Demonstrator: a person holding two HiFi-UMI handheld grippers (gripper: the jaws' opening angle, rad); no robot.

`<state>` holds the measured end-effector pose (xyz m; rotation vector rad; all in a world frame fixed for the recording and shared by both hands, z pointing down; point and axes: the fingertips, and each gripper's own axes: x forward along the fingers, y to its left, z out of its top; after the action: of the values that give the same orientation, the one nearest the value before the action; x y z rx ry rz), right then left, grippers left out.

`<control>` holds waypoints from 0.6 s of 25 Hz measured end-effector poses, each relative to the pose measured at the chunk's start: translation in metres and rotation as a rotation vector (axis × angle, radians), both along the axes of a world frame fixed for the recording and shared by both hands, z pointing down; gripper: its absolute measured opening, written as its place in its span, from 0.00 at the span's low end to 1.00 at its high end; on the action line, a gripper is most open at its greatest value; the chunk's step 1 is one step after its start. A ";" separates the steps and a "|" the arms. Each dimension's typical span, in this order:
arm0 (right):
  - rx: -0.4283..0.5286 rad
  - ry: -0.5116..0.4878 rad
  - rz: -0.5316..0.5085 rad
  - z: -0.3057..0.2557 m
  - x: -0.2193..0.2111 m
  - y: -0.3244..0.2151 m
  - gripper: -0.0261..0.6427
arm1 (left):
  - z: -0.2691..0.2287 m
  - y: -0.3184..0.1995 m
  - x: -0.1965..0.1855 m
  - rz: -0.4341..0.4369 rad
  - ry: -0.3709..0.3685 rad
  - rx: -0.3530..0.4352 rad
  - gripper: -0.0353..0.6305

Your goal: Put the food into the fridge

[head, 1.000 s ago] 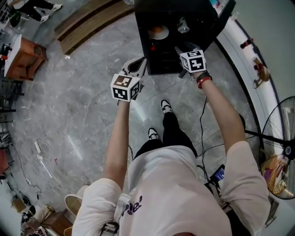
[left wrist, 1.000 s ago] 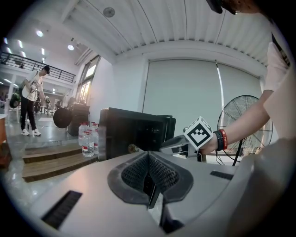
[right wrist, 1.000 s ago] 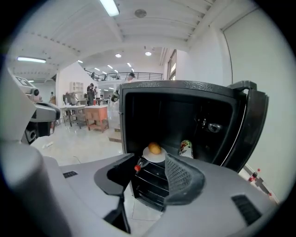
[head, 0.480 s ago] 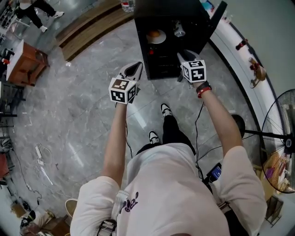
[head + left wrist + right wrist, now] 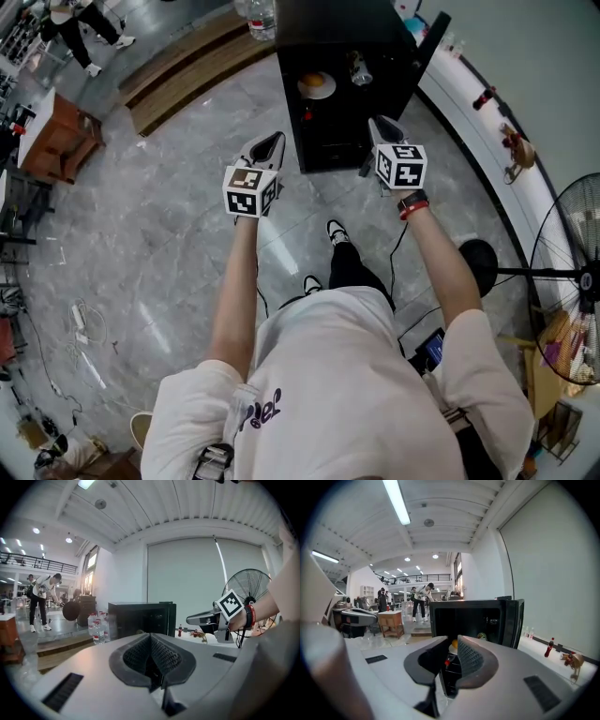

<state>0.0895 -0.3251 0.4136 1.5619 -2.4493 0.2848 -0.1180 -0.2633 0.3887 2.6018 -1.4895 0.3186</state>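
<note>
A black fridge (image 5: 349,103) stands open on the floor ahead, its door (image 5: 427,58) swung to the right. On its shelf sit a plate with orange food (image 5: 317,83) and a small glassy item (image 5: 359,67). My right gripper (image 5: 382,125) hovers just in front of the opening, clear of it. Its jaws are closing, with a narrow gap and nothing between them. In the right gripper view the right gripper (image 5: 452,649) points at the fridge (image 5: 474,619) and the orange food (image 5: 453,643). My left gripper (image 5: 272,143) hangs left of the fridge, shut and empty.
A white ledge (image 5: 487,150) with a red bottle (image 5: 480,95) runs along the right wall. A standing fan (image 5: 574,281) is at the right. Water bottles (image 5: 96,629) stand left of the fridge, a wooden table (image 5: 54,136) is far left, and people stand further back.
Both grippers have drawn back from the fridge opening, which now looks farther off. The right gripper sits lower and to the right of where it was.
</note>
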 end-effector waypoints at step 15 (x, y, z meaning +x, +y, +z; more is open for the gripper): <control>0.073 -0.099 0.078 -0.030 0.011 0.074 0.06 | -0.033 0.053 0.003 -0.081 0.050 0.082 0.08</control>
<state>0.1009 -0.2516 0.3832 1.7157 -2.5019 0.2960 -0.1145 -0.2102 0.3557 2.5819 -1.6188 0.1863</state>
